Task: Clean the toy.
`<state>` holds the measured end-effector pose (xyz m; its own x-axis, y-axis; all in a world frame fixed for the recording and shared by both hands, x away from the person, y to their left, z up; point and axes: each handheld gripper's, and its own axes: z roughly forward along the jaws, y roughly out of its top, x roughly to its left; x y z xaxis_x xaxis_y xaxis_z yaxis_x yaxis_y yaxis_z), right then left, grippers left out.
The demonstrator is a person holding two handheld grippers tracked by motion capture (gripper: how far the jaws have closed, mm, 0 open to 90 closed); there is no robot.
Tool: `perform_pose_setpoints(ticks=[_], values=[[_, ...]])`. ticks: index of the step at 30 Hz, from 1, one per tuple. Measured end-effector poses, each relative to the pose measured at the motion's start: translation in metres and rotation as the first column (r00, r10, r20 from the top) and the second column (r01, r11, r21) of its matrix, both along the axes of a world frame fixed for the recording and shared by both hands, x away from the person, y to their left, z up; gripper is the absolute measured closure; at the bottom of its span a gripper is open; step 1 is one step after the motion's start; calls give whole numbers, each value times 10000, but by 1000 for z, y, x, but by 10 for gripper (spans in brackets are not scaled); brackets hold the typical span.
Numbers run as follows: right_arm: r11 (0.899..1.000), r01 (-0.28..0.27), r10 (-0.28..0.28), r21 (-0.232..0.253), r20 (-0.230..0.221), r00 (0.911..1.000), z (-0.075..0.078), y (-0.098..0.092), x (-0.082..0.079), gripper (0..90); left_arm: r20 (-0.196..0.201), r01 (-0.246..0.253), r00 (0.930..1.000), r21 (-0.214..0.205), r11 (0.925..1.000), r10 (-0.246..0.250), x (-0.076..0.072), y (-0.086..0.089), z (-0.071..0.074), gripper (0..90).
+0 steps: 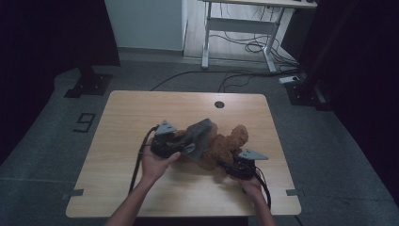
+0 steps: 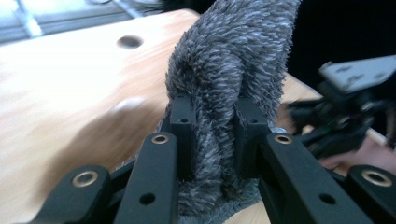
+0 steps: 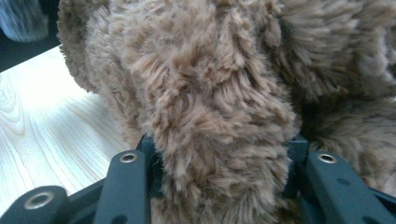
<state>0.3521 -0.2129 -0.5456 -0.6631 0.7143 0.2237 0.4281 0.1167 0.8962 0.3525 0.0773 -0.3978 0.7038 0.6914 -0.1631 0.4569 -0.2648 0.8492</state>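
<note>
The high view is dim overall — the wooden table point(image 1: 141, 122) is the one lit patch, and everything around the table falls off into near-black at both side edges. Beyond the table's far edge a pale wall and floor strip catch more light. Detail there is soft and grainy.

In the left gripper view the table point(image 2: 56, 84) is washed out by glare toward its far end, while a soft shadow lies on it just beside the grey cloth point(image 2: 229, 70). The other gripper point(image 2: 345, 112), right of the cloth, is smeared by motion blur.

The right gripper view is evenly lit — the brown plush toy point(image 3: 210, 93) is slightly soft up close.
</note>
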Motion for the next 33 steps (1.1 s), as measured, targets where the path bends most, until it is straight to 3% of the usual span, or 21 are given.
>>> perform_pose_setpoints(ticks=[4,6,7,11,15,19,21,22,25,30,33], values=[[10000,-2,2,-75,9,10000,0,0,0,522,-149,542,9985,416,9977,-536,14,-54,6,729],[10000,13,-13,-95,9,10000,1,0,-1,522,-201,600,9981,509,9969,-590,17,-64,5,729],[9997,67,-64,-231,135,9999,1,2,-2,523,-490,742,9963,784,9942,-705,25,-85,-2,730],[9986,101,-82,-528,364,9993,3,5,-4,525,-938,652,9942,1409,9879,-522,40,-104,-19,731],[9984,117,-96,-554,365,9993,2,5,-3,526,-1104,345,9937,1437,9890,-187,45,-94,-28,735],[9979,152,-128,-625,384,9992,3,6,-4,526,-1004,-236,9939,2111,9772,457,45,-71,-26,736],[9978,149,-124,-645,387,9992,3,6,-4,526,-1077,-330,9926,2107,9770,568,46,-63,-26,736],[9978,146,-120,-651,396,9991,3,6,-4,526,-1328,-386,9891,1842,9821,638,46,-48,-27,736],[9976,128,-99,-687,416,9991,4,7,-5,526,-1258,-395,9901,1765,9835,624,40,-36,-25,736],[9976,153,-125,-675,426,9990,3,7,-4,528,-1152,-215,9926,1444,9893,384,37,-35,-17,735],[9974,196,-169,-694,398,9991,4,7,-5,529,-1051,-40,9943,1403,9901,189,39,-49,-9,734]])
